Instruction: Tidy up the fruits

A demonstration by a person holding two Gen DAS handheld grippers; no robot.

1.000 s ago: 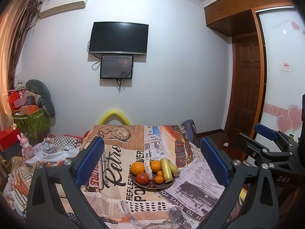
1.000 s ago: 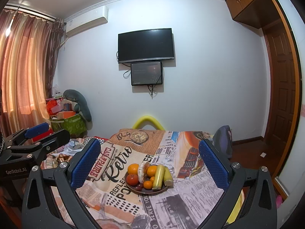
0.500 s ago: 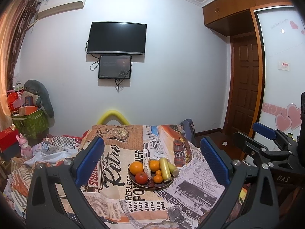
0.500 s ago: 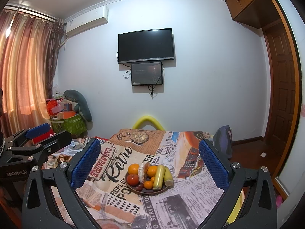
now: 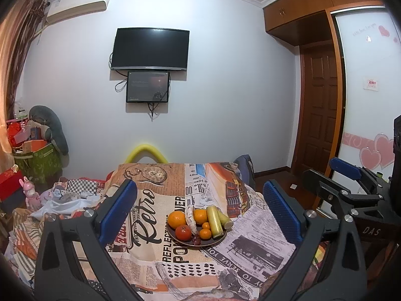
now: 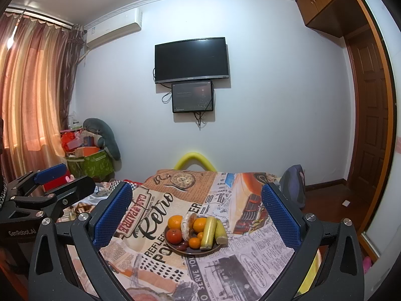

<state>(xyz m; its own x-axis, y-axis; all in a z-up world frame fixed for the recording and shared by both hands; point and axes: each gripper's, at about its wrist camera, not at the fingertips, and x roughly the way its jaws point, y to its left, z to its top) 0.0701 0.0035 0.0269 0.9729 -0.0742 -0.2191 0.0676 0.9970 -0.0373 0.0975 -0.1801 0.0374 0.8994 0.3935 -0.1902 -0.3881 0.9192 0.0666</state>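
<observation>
A dark round plate (image 5: 185,242) (image 6: 213,250) sits mid-table on a newspaper-print cloth (image 5: 250,248). It holds oranges (image 5: 176,219) (image 6: 175,221), a red tomato (image 5: 183,233) (image 6: 174,235), small tangerines (image 5: 205,234), yellow-green wrapped cylinders (image 5: 215,220) (image 6: 208,232), a wrapped pastry (image 6: 188,225) and dark dates. My left gripper (image 5: 200,209) is open and empty, held back from the plate. My right gripper (image 6: 196,212) is open and empty, also short of the plate. Each shows at the edge of the other's view.
A yellow chair back (image 5: 146,152) stands beyond the table's far edge. A dark bag (image 6: 293,186) sits at the far right corner. Clothes and boxes (image 5: 37,150) pile up at the left. A wooden door (image 5: 319,105) is at the right.
Both views have drifted only slightly; the left gripper shifted a little so the plate sits marginally left. The jaws stayed open and the fruit has not moved.
</observation>
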